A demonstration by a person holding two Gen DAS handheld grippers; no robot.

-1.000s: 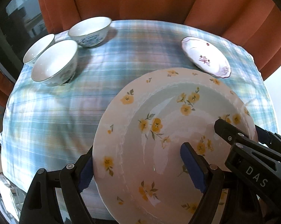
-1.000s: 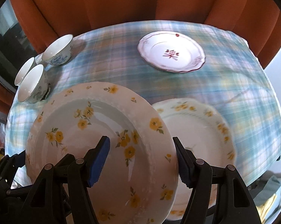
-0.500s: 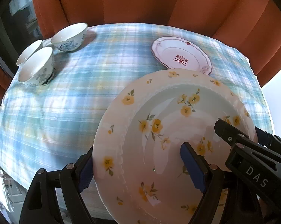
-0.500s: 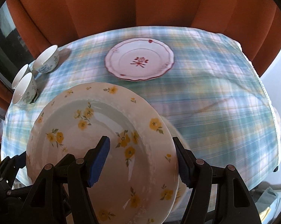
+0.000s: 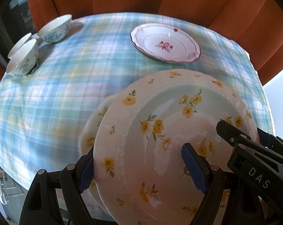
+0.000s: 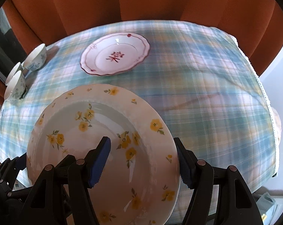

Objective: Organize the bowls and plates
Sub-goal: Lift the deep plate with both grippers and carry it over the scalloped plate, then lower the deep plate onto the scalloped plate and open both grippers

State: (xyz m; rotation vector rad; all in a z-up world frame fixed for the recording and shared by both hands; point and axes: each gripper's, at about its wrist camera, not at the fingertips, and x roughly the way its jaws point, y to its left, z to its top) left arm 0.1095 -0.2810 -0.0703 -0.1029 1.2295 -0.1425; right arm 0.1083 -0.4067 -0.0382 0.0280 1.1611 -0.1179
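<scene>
Orange curtains (image 6: 141,3) hang behind a surface draped in a blue plaid tablecloth (image 6: 207,93), and right in the foreground the big yellow-flowered plate (image 5: 169,131) is up off the cloth, carried between both tools! The left hand-held gripper (image 5: 141,166) straddles the plate's rim on its side, one blue pad under the edge, the other over the well, gripping it; the right hand-held gripper (image 6: 143,161) does the same on the opposite rim, clamped on the same plate. A two-sided hold makes sense here: the plate looks wide and glossy, so a single pinch would likely let it tip or slip. Look under it in the left wrist view: a second yellow-flowered plate (image 5: 93,129) peeks out beneath at the near edge of the surface, matching pattern, so the carried plate is probably bound for that stack, and it hangs tilted over it, not yet down. Further back toward the far edge sits a white plate with a red motif and scalloped red rim (image 6: 115,56), alone and flat. Over at the far left corner three blue-and-white bowls (image 5: 55,30) cluster close together, apparently already grouped. Lowering will call for levelling the plate first, or one rim may strike the plate below.
</scene>
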